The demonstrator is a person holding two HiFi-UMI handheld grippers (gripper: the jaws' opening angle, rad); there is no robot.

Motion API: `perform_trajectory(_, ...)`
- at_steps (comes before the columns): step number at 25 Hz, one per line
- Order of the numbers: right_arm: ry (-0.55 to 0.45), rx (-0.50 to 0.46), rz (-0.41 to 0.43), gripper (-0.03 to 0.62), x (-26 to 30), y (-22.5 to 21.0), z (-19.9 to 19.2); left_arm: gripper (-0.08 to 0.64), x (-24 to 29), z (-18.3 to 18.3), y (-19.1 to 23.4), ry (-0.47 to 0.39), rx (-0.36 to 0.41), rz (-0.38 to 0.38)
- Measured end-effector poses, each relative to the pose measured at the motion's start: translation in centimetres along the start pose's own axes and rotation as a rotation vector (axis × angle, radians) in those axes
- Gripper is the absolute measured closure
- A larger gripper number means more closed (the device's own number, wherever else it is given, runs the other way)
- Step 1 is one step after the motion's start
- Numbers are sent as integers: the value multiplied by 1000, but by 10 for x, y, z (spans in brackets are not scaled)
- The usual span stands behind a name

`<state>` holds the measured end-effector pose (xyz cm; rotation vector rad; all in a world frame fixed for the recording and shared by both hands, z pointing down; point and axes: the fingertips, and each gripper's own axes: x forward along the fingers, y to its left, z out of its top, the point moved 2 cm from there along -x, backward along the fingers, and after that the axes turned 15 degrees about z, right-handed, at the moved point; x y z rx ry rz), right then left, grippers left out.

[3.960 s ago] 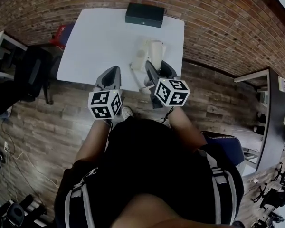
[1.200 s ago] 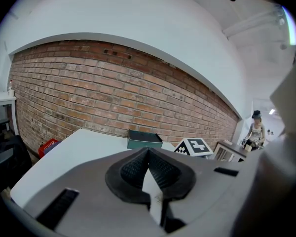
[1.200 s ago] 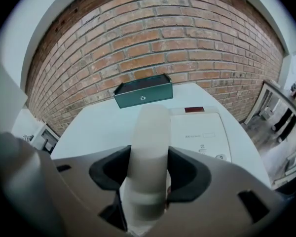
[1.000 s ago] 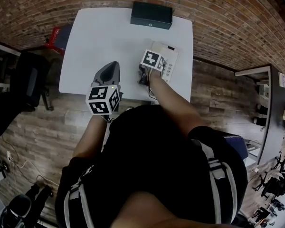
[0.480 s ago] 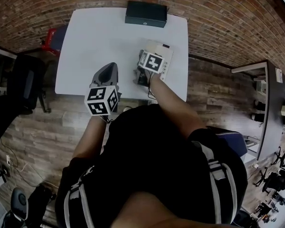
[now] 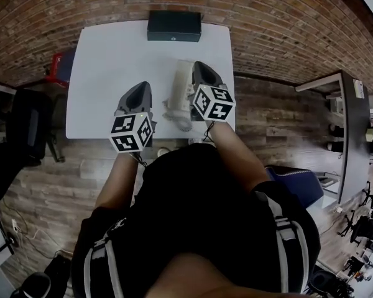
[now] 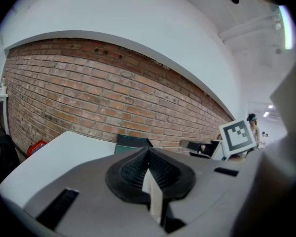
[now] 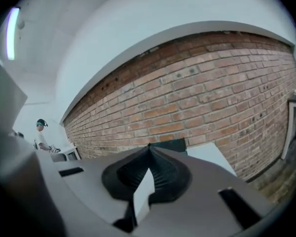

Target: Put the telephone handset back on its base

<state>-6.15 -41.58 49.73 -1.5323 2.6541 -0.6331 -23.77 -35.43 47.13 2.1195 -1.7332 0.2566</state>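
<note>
Right gripper (image 6: pixel 200 66) has pulled back since a second ago. Back then it was stretched out over the phone, now it sits up by the near right edge of the white table (image 6: pixel 112 54), just beside the telephone (image 6: pixel 185 73). Its jaws were wide open then too. Now they're pinched together with nothing in them. Left gripper (image 6: pixel 141 87) has barely budged, over the near edge to the left, jaws closed and empty as well.

Cream handset (image 6: pixel 179 92) looks to be lying lengthwise on the telephone, with the coiled cord (image 6: pixel 177 120) bunched at the near end. The right gripper covers the phone's right half though, so can't tell how well it's seated.

Further back there's a black box (image 6: pixel 174 25) at the table's far edge, then the brick wall (image 6: pixel 267 17). Wood plank floor (image 6: pixel 50 166) all round, a red thing (image 6: pixel 57 64) off the table's left side, and a blue chair (image 6: pixel 298 185) on the right.
</note>
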Motion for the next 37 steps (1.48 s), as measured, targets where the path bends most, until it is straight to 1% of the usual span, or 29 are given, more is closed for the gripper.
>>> perform_trajectory(2, -49, -55, 18, 594, -12, 4, 23, 558, 5, 7, -7, -14, 14, 1)
perform_trajectory(6, -136, -217, 20, 594, -37, 9, 68, 558, 9, 26, -27, -71, 98, 13)
perform_trajectory(8, -148, -281, 19, 594, -48, 8, 81, 558, 10, 36, -40, -93, 118, 4)
perform_trajectory(9, -146, -296, 24, 594, -53, 7, 86, 558, 11, 40, -46, -101, 122, -2)
perform_trajectory(13, -151, -300, 47, 595, -71, -5, 94, 558, 15, 55, -69, -126, 143, -19)
perform_trajectory(17, -171, -304, 34, 595, -82, -22, 96, 558, 21, 63, -85, -143, 154, -13)
perform_trajectory(21, -181, -295, 41, 595, -86, -35, 101, 558, 24, 67, -102, -141, 162, -13)
perform_trajectory(25, -175, -283, 58, 595, -84, -46, 100, 558, 22, 78, -118, -162, 168, -23)
perform_trajectory(31, -180, -294, 74, 594, -81, -52, 106, 558, 29, 78, -126, -158, 170, -10)
perform_trajectory(37, -192, -261, 104, 594, -81, -58, 110, 558, 36, 75, -132, -142, 165, -7)
